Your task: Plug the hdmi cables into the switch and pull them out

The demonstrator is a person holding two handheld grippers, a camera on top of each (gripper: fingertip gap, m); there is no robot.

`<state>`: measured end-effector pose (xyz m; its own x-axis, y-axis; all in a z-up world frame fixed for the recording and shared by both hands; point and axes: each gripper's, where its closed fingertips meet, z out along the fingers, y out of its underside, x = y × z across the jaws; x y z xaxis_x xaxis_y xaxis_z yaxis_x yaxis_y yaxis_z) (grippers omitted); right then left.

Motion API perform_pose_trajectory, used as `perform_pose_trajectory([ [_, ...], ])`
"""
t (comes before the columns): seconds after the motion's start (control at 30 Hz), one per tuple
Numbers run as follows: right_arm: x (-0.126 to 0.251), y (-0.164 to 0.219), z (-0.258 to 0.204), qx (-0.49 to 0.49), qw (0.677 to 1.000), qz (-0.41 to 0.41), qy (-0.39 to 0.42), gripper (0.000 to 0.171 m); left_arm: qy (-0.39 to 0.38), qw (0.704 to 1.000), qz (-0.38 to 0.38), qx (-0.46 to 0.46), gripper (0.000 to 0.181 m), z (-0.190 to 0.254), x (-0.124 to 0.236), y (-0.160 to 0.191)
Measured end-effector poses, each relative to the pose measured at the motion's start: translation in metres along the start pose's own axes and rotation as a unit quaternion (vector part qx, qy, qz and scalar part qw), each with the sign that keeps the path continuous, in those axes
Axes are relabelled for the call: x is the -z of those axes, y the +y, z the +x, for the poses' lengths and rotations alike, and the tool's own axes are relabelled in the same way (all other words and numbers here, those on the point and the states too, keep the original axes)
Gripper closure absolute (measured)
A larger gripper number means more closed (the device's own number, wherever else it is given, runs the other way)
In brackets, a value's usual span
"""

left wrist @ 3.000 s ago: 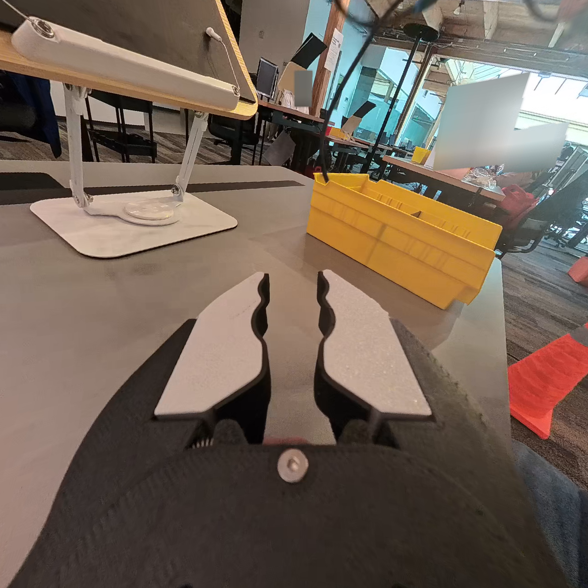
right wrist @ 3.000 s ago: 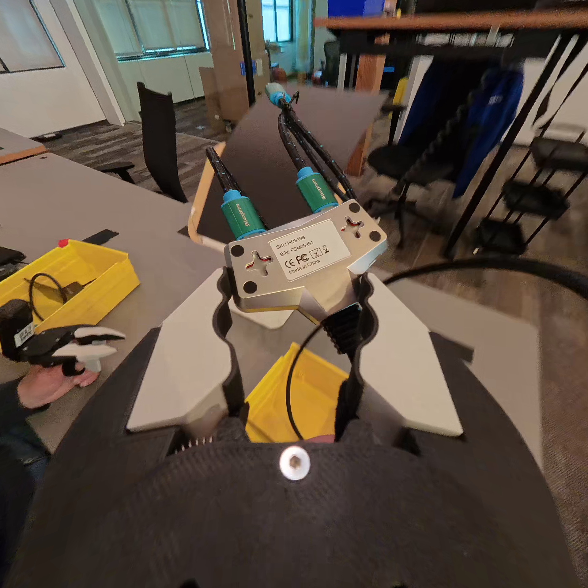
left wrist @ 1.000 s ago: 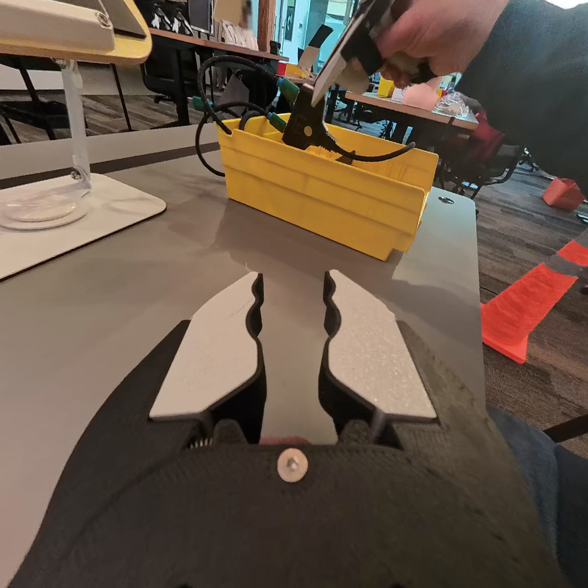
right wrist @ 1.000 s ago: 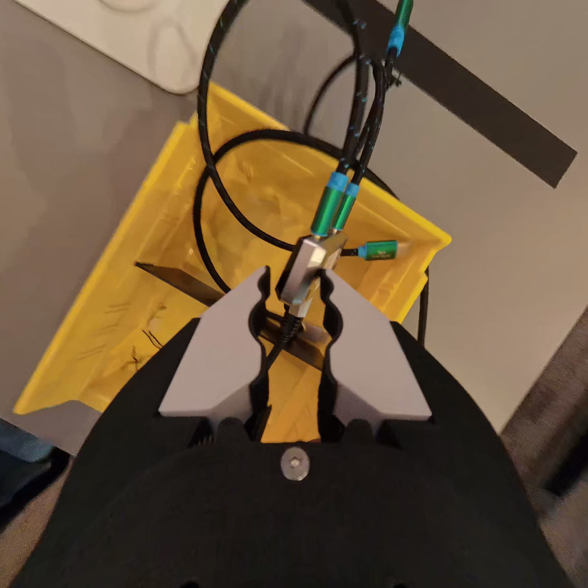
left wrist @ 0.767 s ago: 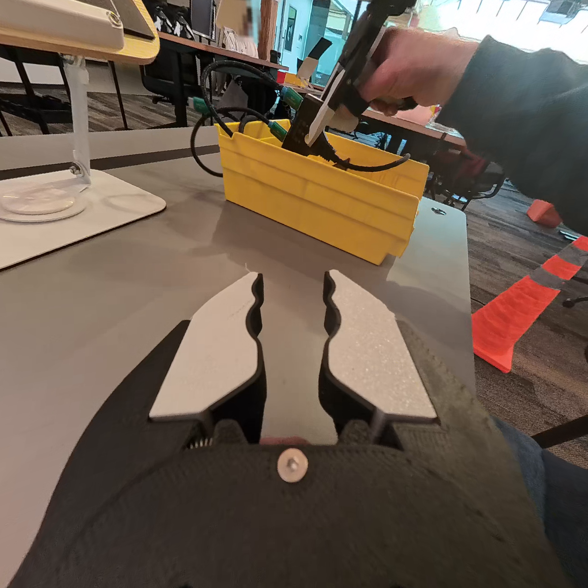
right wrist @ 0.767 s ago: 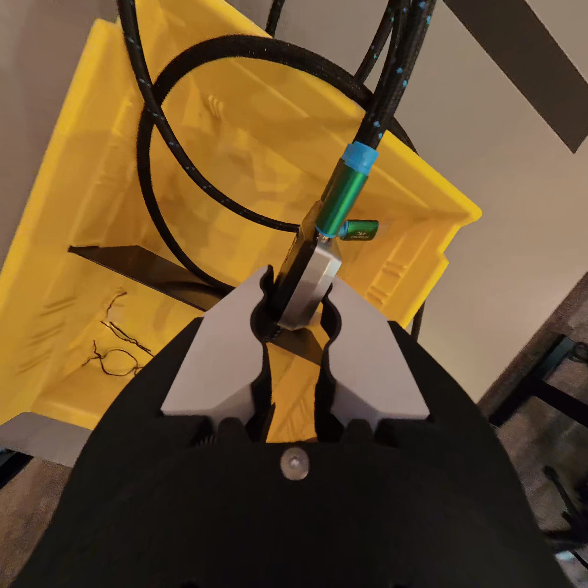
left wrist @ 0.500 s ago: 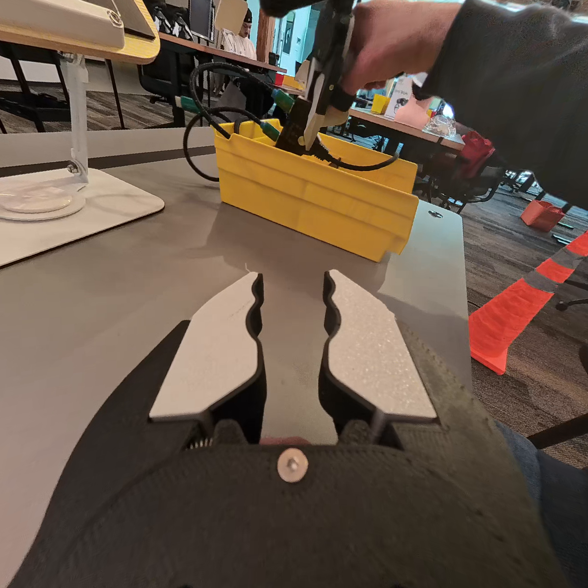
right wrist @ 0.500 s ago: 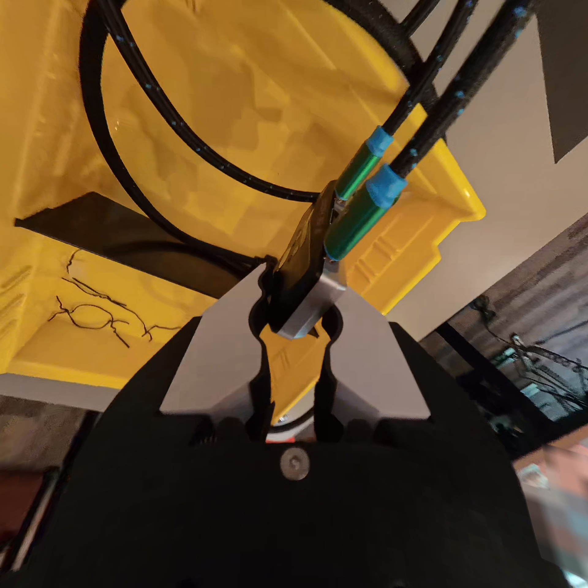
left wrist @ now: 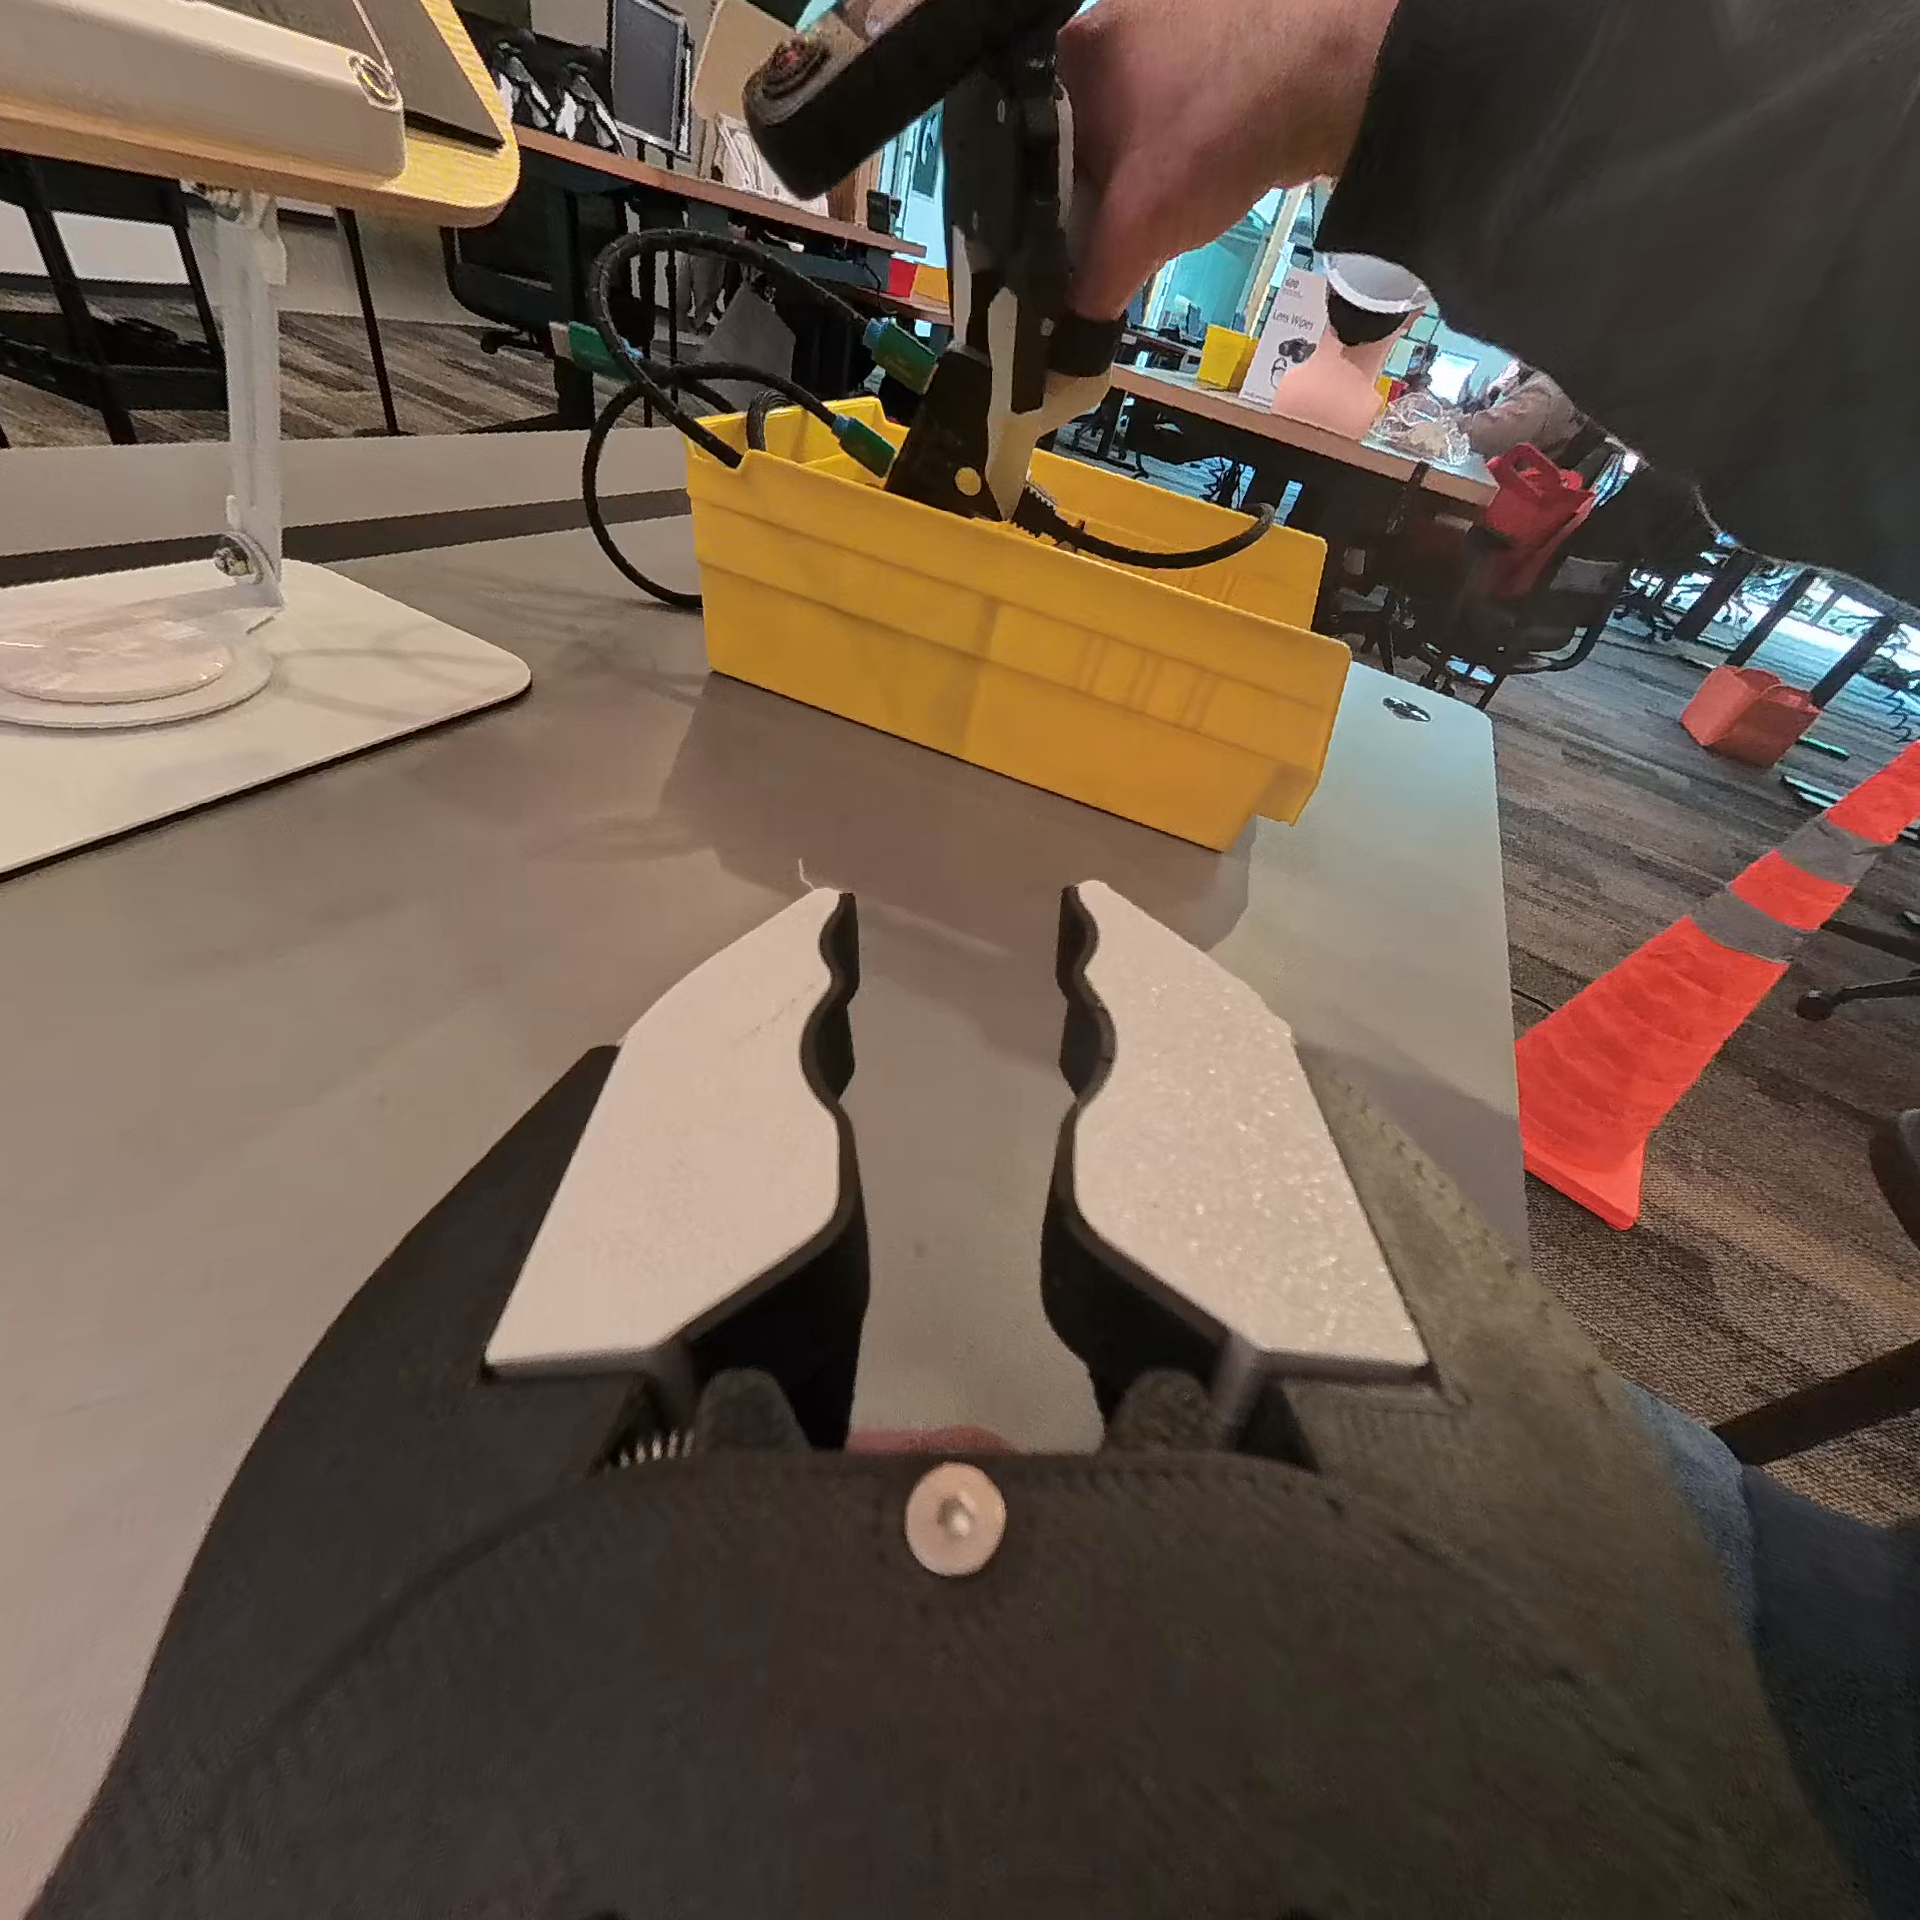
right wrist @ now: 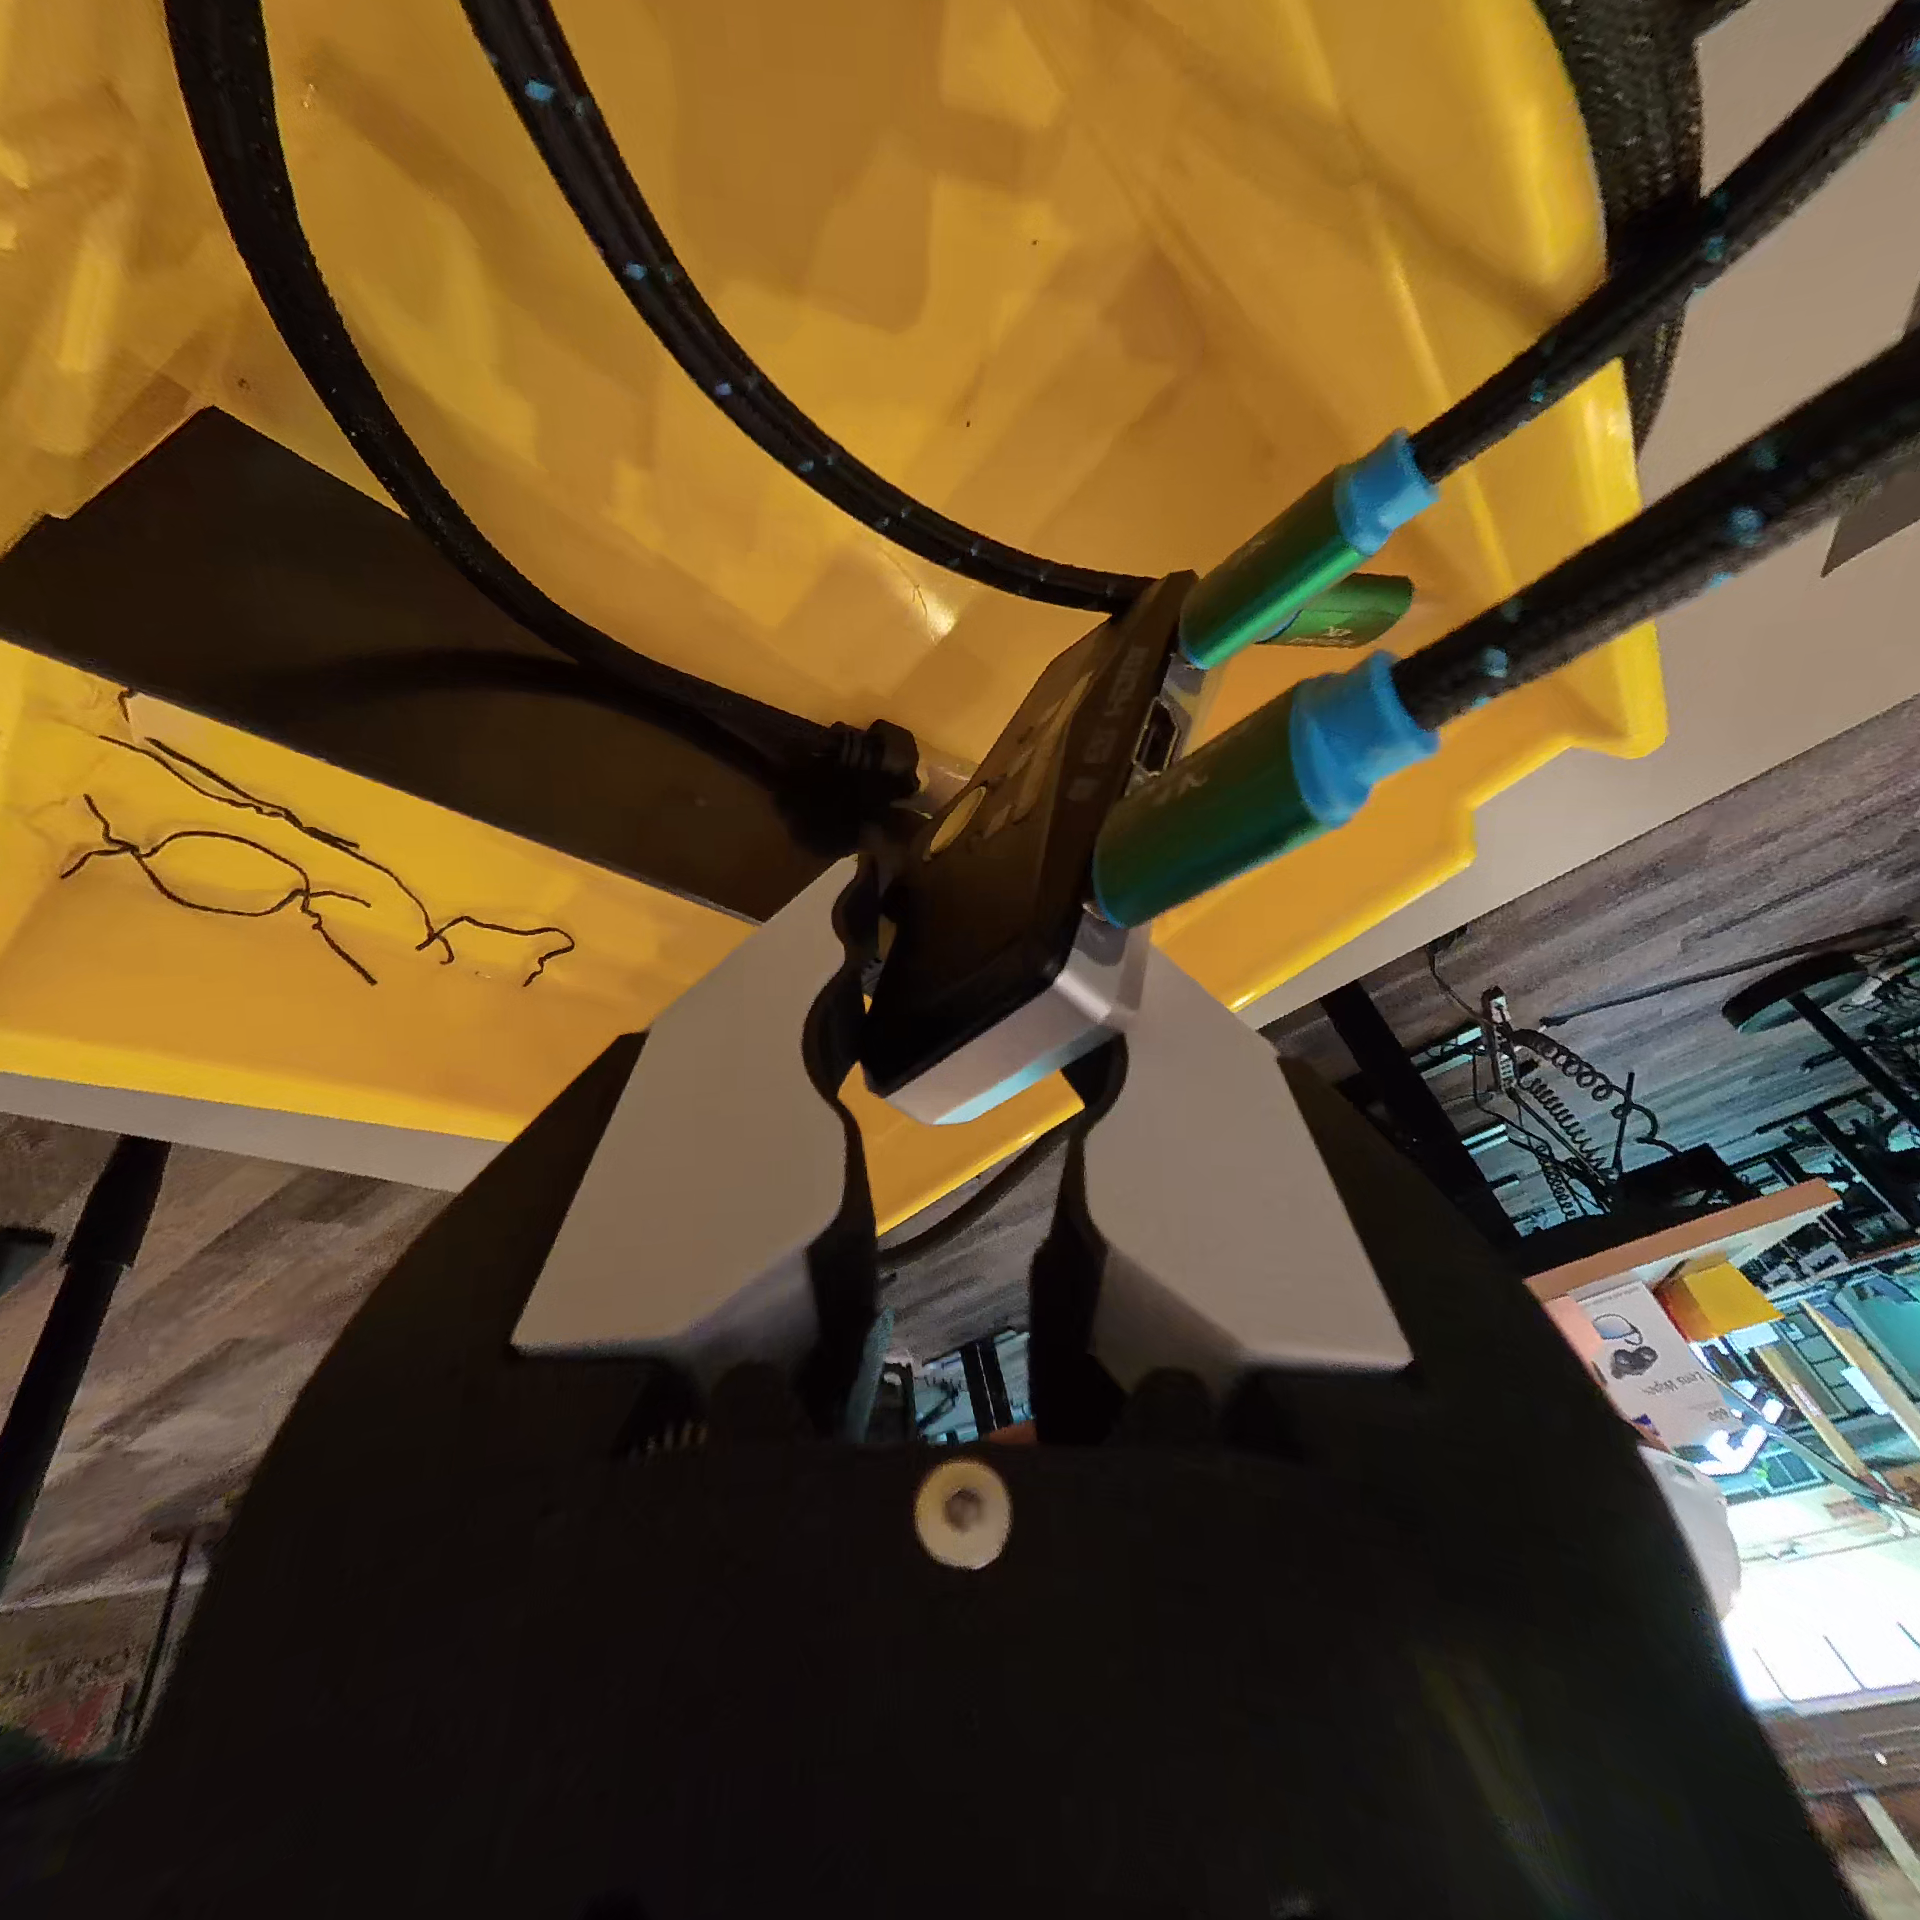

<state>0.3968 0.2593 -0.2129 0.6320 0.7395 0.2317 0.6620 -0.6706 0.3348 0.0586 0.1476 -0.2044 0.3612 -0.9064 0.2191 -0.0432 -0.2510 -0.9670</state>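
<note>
Left wrist view: left gripper (left wrist: 958,904) low over the grey table (left wrist: 312,987), jaws a narrow gap apart, nothing between them, as in the earlier frames. Yellow bin (left wrist: 997,665) ahead, a little nearer and more square-on than half a second ago. Above it, right gripper (left wrist: 992,457) in a person's hand (left wrist: 1153,156), now pointing almost straight down, tips dipped below the bin's rim, deeper than before. Black braided HDMI cables (left wrist: 613,343) looping up and over the bin's left end, green plugs showing at the rim. White stand base (left wrist: 239,696) at left, orange cone (left wrist: 1704,997) on the floor at right.

Right wrist view: right gripper (right wrist: 982,935) clamped on the switch (right wrist: 1023,862), black face up, silver edge toward the camera, tilted between the fingers. Two green-and-blue plugs (right wrist: 1226,821) seated in its ports, cables running off to the upper right. Bin interior (right wrist: 935,312) filling more of the frame than half a second ago, black divider (right wrist: 312,623) and loose black threads (right wrist: 291,883) closer; switch down inside the bin, whether touching the floor not clear.
</note>
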Motion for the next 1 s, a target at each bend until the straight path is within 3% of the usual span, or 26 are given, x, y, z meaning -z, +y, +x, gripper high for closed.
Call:
perform_pose_trajectory([
  [0.03, -0.002, 0.002, -0.001, 0.013, 1.0, -0.016, 0.001, 0.139, 0.0, 1.0, 0.0, 0.0, 0.145, 0.0, 0.0, 0.0],
  [0.17, -0.006, 0.005, -0.002, 0.034, 0.998, -0.062, -0.002, 0.136, 0.0, 1.0, -0.001, -0.002, 0.144, 0.001, 0.0, 0.0],
  [0.27, -0.006, 0.005, -0.003, 0.019, 0.998, -0.047, -0.02, 0.134, 0.001, 1.0, -0.001, 0.001, 0.144, 0.0, 0.001, 0.0],
  [0.3, -0.005, 0.005, -0.005, 0.004, 0.999, -0.03, -0.038, 0.134, 0.002, 1.0, 0.0, 0.003, 0.143, 0.0, 0.001, 0.0],
  [0.43, 0.007, 0.013, -0.012, -0.052, 0.993, 0.041, -0.093, 0.096, 0.009, 1.0, 0.004, 0.015, 0.142, -0.001, 0.002, 0.0],
  [0.57, 0.036, -0.001, -0.004, -0.106, 0.968, 0.176, -0.146, 0.086, 0.013, 1.0, 0.004, 0.027, 0.142, -0.003, 0.002, 0.0],
  [0.67, 0.03, -0.012, 0.02, -0.142, 0.967, 0.193, -0.091, 0.101, 0.013, 0.999, 0.004, 0.031, 0.141, -0.004, 0.001, 0.0],
  [0.77, 0.01, -0.02, 0.024, -0.123, 0.974, 0.181, -0.052, 0.147, 0.014, 0.999, 0.002, 0.034, 0.141, -0.004, -0.001, 0.0],
  [0.83, 0.014, -0.02, 0.025, -0.115, 0.974, 0.191, -0.044, 0.148, 0.014, 0.999, 0.004, 0.034, 0.14, -0.004, 0.0, 0.0],
  [1.0, 0.072, -0.018, 0.036, -0.099, 0.949, 0.297, -0.023, 0.152, 0.018, 0.999, 0.005, 0.037, 0.14, -0.004, 0.0, 0.0],
])
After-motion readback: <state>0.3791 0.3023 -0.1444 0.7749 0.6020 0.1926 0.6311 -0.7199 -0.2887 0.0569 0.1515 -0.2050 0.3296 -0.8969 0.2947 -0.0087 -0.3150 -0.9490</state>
